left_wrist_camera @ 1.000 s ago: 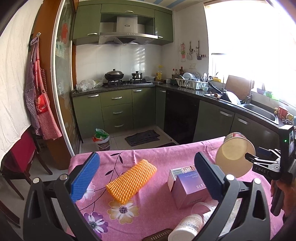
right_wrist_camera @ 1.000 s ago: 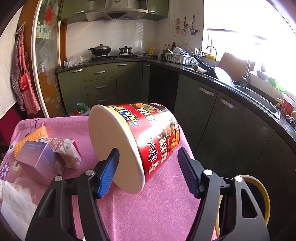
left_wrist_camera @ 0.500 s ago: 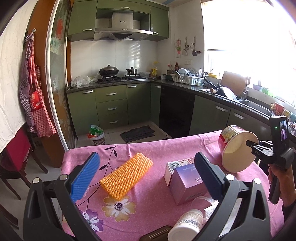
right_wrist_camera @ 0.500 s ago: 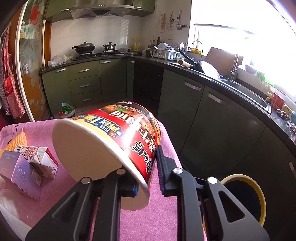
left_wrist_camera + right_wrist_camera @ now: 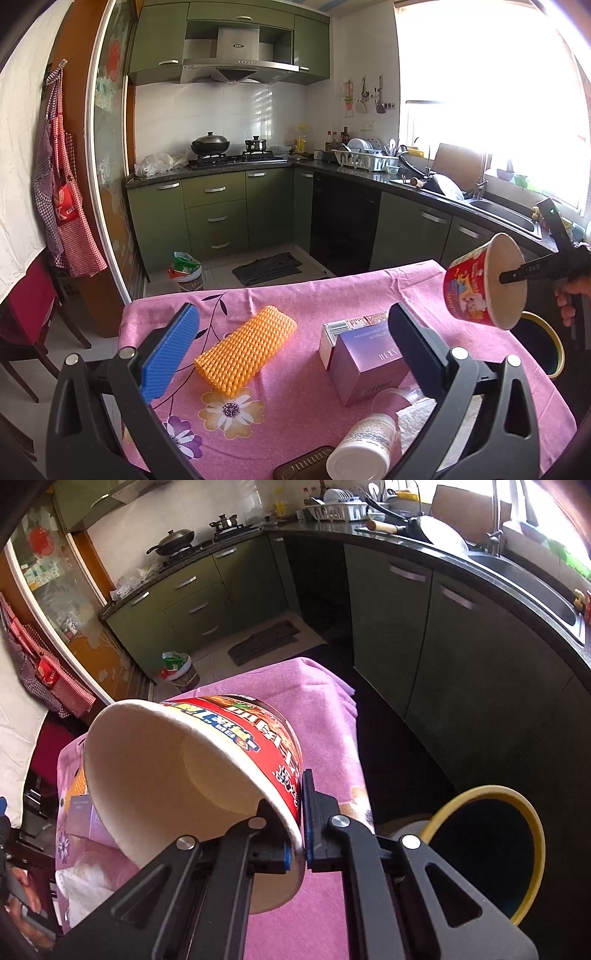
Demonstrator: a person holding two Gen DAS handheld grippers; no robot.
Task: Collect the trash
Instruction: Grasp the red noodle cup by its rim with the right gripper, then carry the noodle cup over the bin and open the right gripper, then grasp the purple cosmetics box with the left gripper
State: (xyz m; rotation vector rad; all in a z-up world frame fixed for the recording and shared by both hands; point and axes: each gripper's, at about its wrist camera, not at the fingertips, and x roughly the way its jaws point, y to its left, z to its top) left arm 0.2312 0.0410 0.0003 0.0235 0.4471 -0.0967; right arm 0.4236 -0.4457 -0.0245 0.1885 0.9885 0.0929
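Observation:
My right gripper (image 5: 297, 843) is shut on the rim of a red instant-noodle cup (image 5: 192, 760) and holds it tilted in the air above the pink table's right edge (image 5: 343, 746); the cup also shows in the left wrist view (image 5: 480, 284). A yellow-rimmed trash bin (image 5: 487, 849) stands on the floor just right of the table, also in the left wrist view (image 5: 546, 343). My left gripper (image 5: 291, 354) is open and empty above the table, over an orange foam net (image 5: 245, 352), a purple box (image 5: 365, 363) and a carton (image 5: 343, 325).
A white bottle (image 5: 364, 446), a clear plastic cup (image 5: 391, 400) and a dark object (image 5: 303, 467) lie near the table's front. Green kitchen cabinets (image 5: 214, 218) and a counter with sink (image 5: 517, 576) stand behind. A small bag-lined bin (image 5: 186, 271) sits on the floor.
My right gripper closed on the noodle cup's rim, lifted it off the table and swung it right toward the yellow-rimmed bin. My left gripper stayed open, drawing back slightly.

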